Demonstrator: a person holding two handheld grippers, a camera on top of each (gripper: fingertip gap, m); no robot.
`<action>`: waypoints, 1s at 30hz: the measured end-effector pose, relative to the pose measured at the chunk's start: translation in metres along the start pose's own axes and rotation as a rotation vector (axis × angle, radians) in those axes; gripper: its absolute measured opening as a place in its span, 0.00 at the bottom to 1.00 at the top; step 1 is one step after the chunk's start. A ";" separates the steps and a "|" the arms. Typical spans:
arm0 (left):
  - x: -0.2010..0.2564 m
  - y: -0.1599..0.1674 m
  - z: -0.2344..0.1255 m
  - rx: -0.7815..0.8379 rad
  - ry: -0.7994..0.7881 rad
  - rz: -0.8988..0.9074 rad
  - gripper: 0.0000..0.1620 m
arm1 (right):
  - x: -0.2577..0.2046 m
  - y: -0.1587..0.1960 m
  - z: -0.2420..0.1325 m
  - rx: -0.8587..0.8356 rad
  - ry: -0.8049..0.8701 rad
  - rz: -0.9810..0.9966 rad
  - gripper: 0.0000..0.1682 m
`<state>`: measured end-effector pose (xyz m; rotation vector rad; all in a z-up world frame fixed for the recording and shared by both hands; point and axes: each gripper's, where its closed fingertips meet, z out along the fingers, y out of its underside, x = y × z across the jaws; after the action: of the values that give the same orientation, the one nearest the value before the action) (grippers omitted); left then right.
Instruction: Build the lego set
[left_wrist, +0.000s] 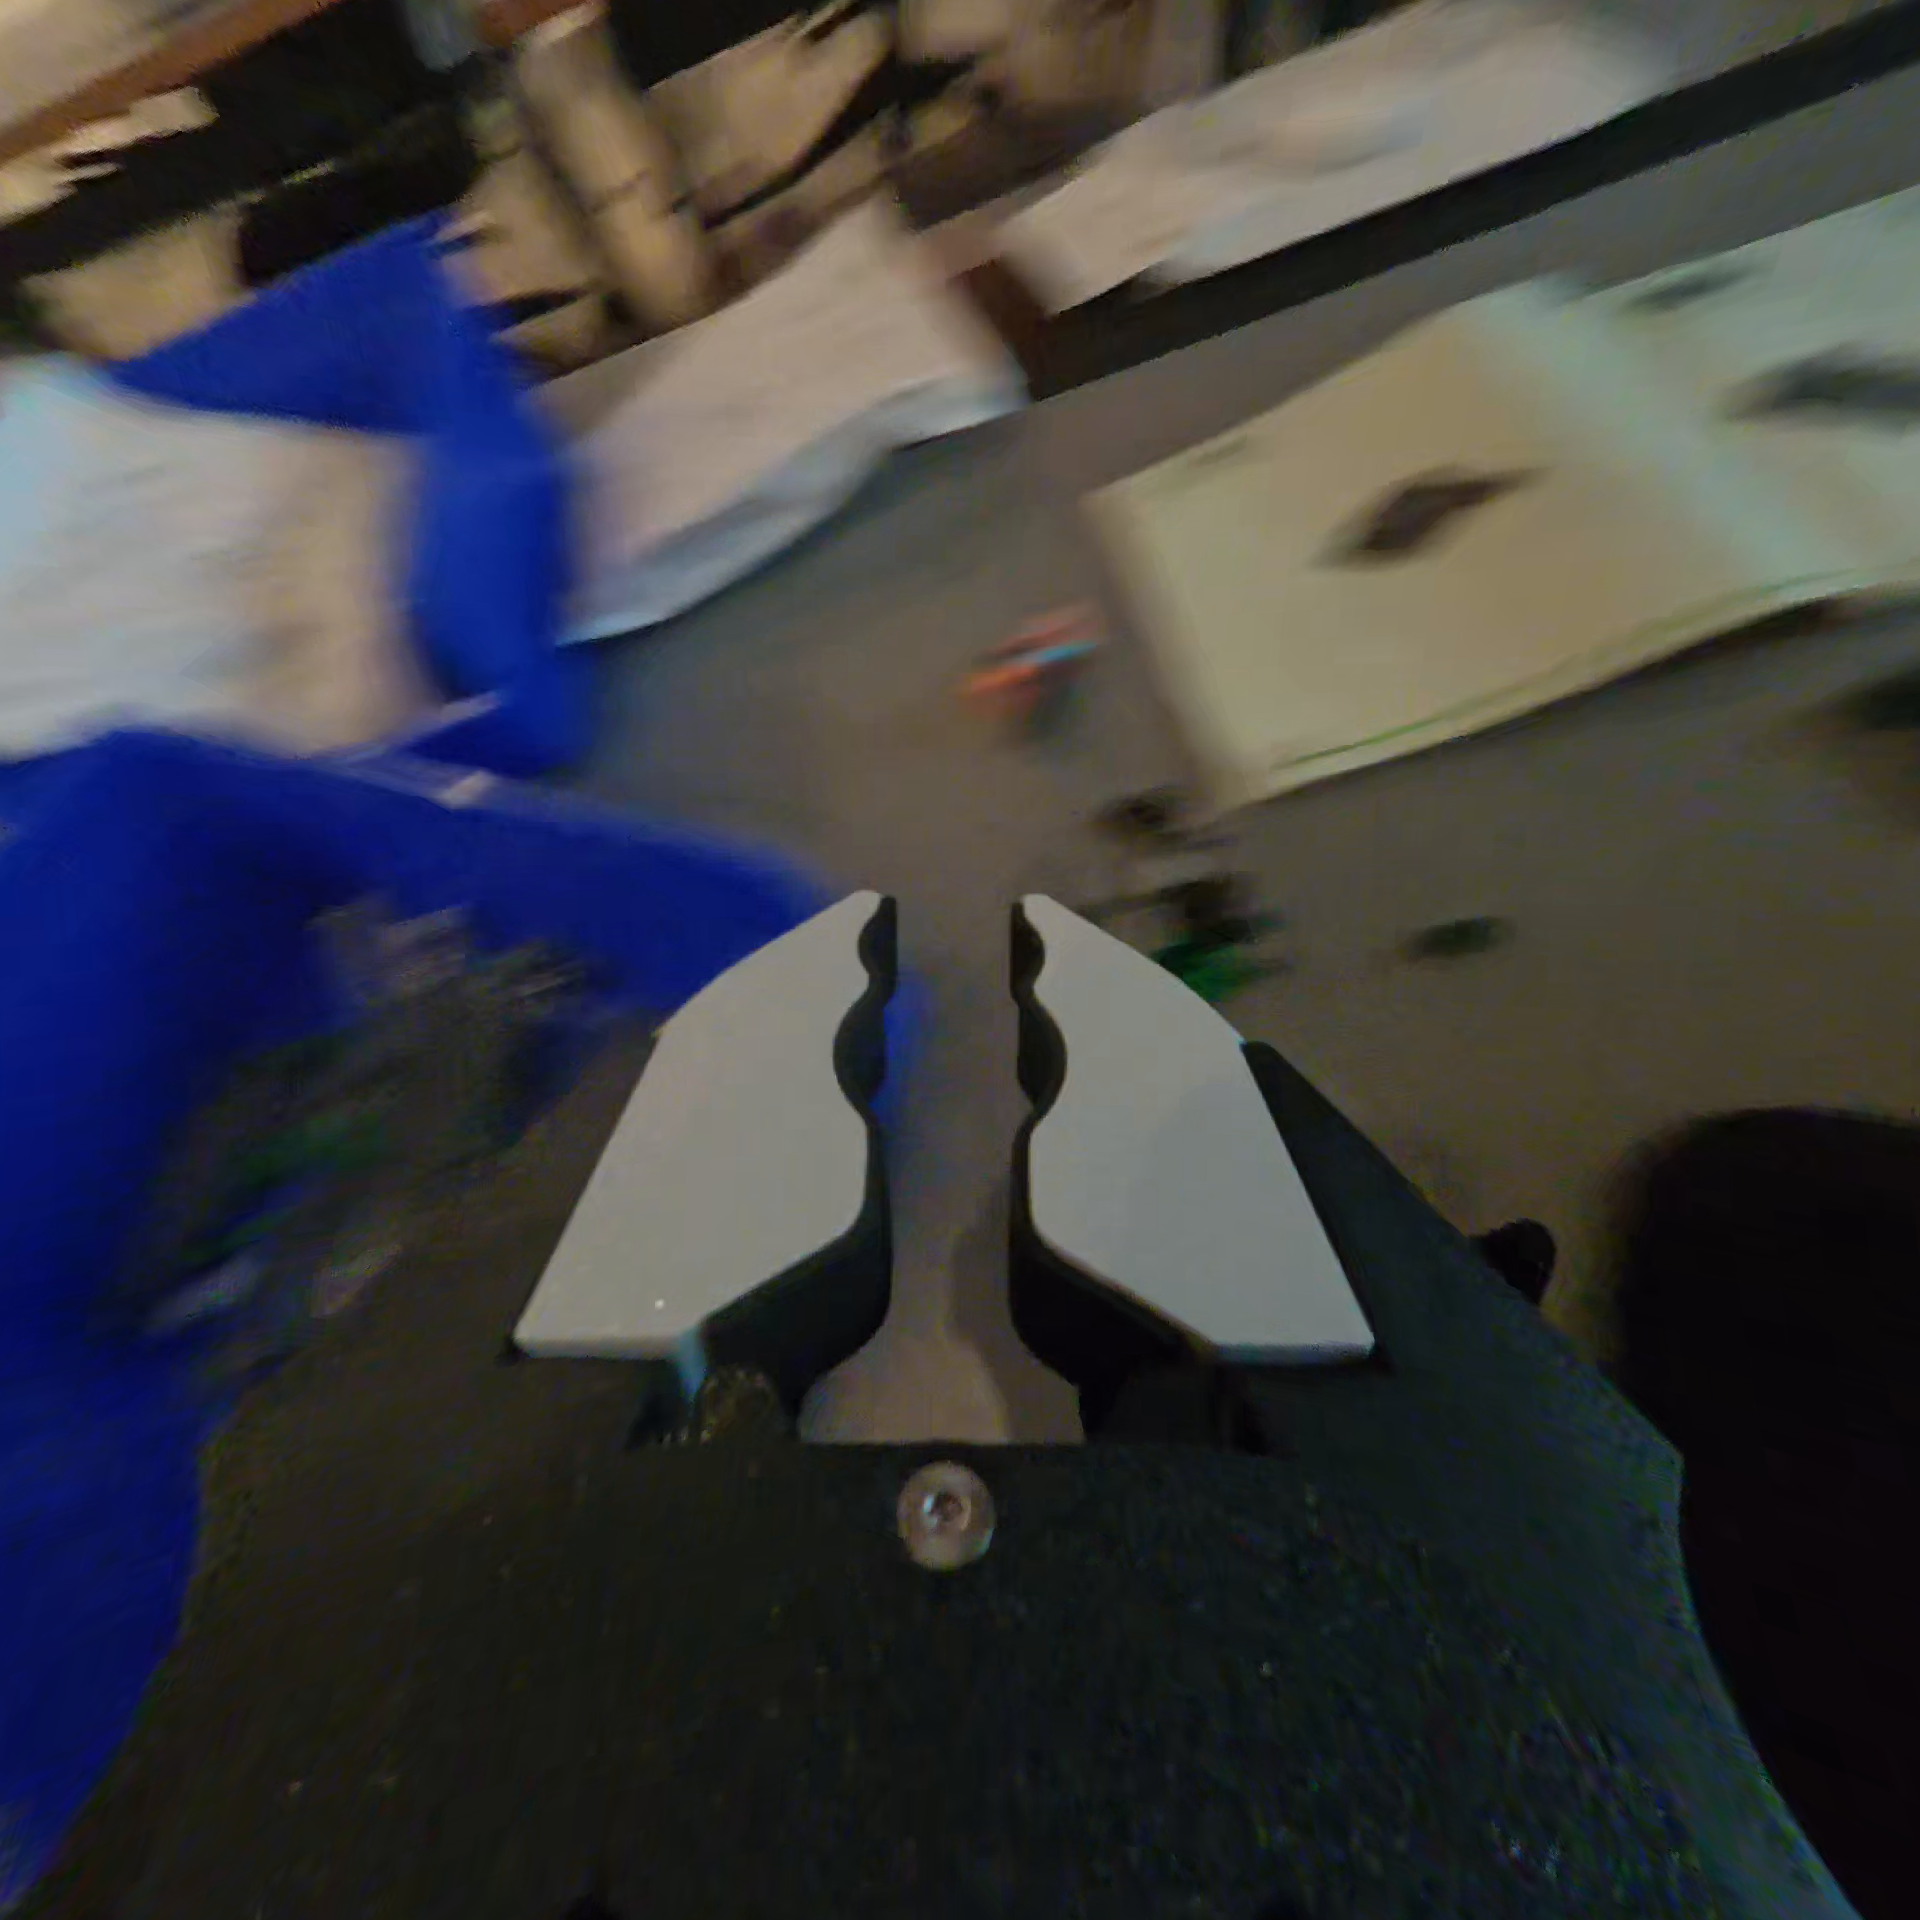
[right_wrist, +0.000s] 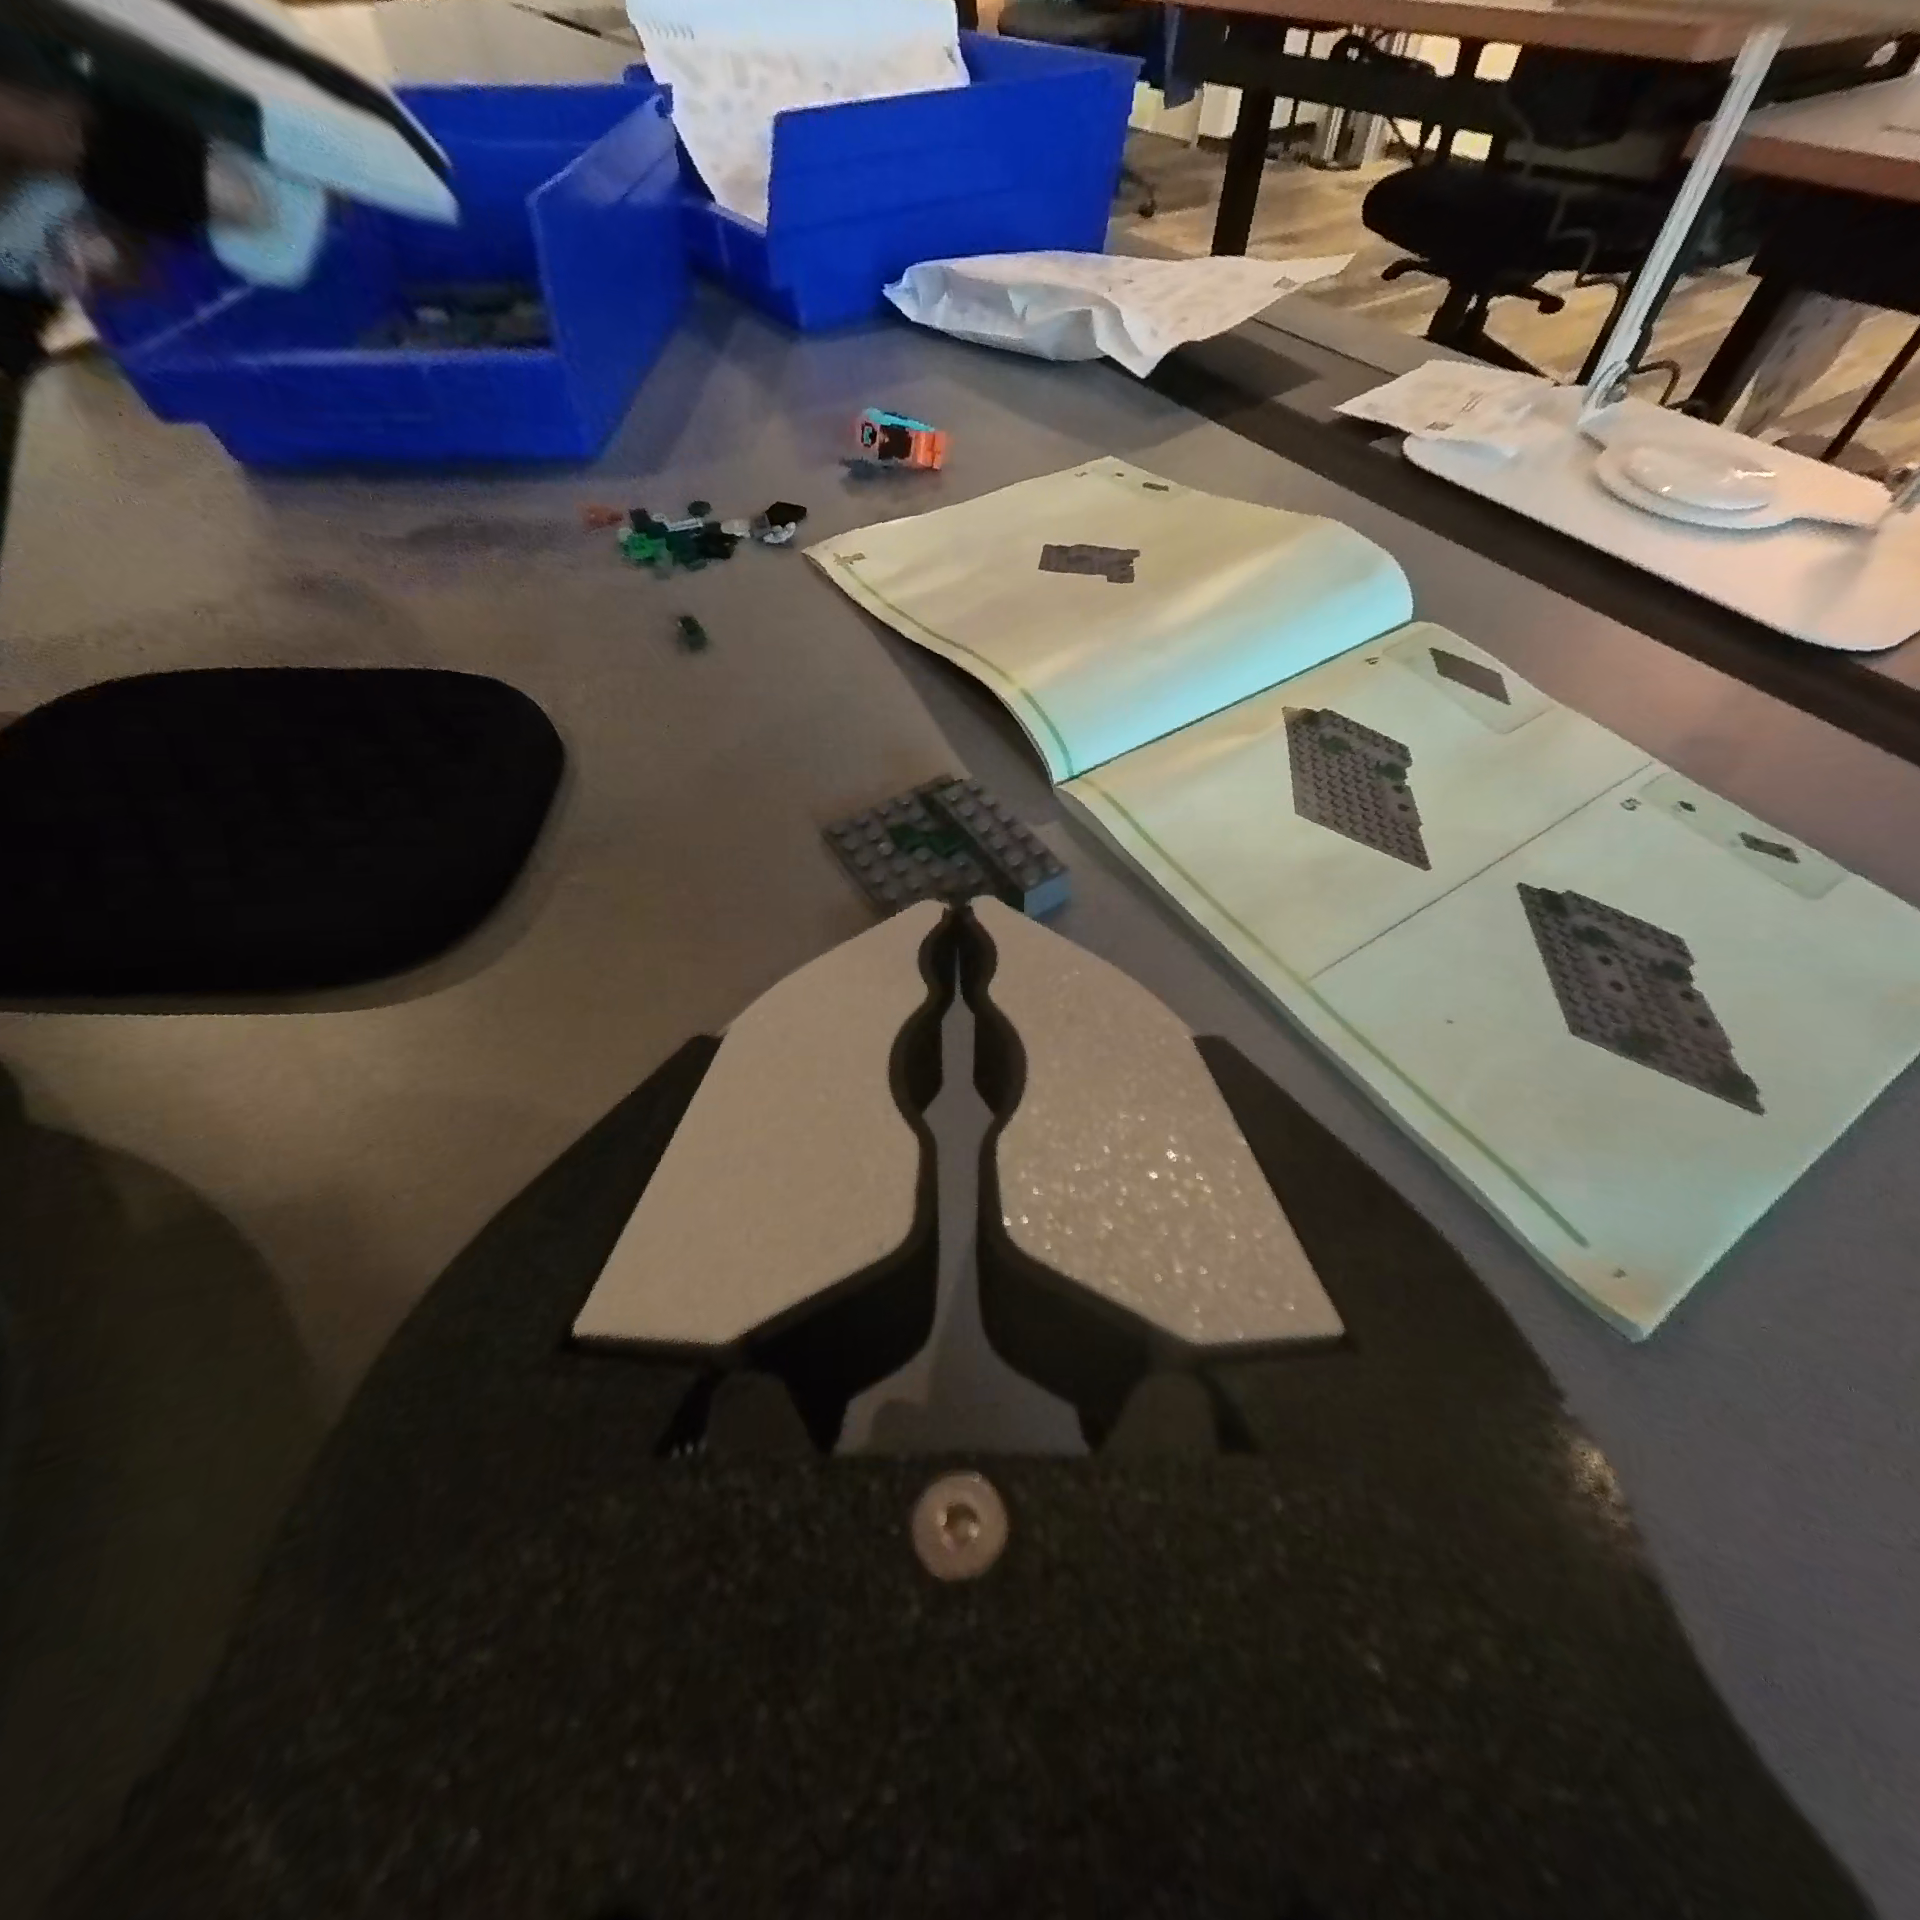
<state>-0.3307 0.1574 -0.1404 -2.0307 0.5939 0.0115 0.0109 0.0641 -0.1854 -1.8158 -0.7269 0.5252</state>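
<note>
Lego baseplate (right_wrist: 948, 844), grey and studded with a few dark green pieces on top, sits flat on the grey table (right_wrist: 665, 727), and we take it as our landmark. Just in front of it we hold the right gripper (right_wrist: 961, 916) with its jaws closed together, tips almost at the plate's near edge; whether they pinch anything we cannot tell. Right of the plate lies the open instruction booklet (right_wrist: 1351, 883). Beyond it, loose small pieces (right_wrist: 686, 535) are scattered, with a little orange and teal build (right_wrist: 902, 441) farther back, then the blue bins (right_wrist: 416, 353). Our left gripper (left_wrist: 954, 914) is blurred in its own view, jaws apart with nothing between them, blue bin (left_wrist: 312, 883) to its left.
</note>
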 end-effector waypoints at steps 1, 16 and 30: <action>-0.028 0.007 -0.002 -0.044 -0.045 0.018 0.13 | -0.001 -0.001 -0.001 0.005 -0.006 0.002 0.00; -0.151 0.088 0.072 -0.581 0.116 0.280 0.27 | -0.001 0.000 -0.002 0.014 -0.032 0.025 0.00; -0.157 0.114 0.100 -0.701 0.108 0.341 0.15 | 0.002 0.002 0.002 -0.004 -0.024 0.035 0.00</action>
<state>-0.4932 0.2578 -0.2461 -2.5785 1.1150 0.3596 0.0117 0.0658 -0.1882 -1.8313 -0.7142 0.5694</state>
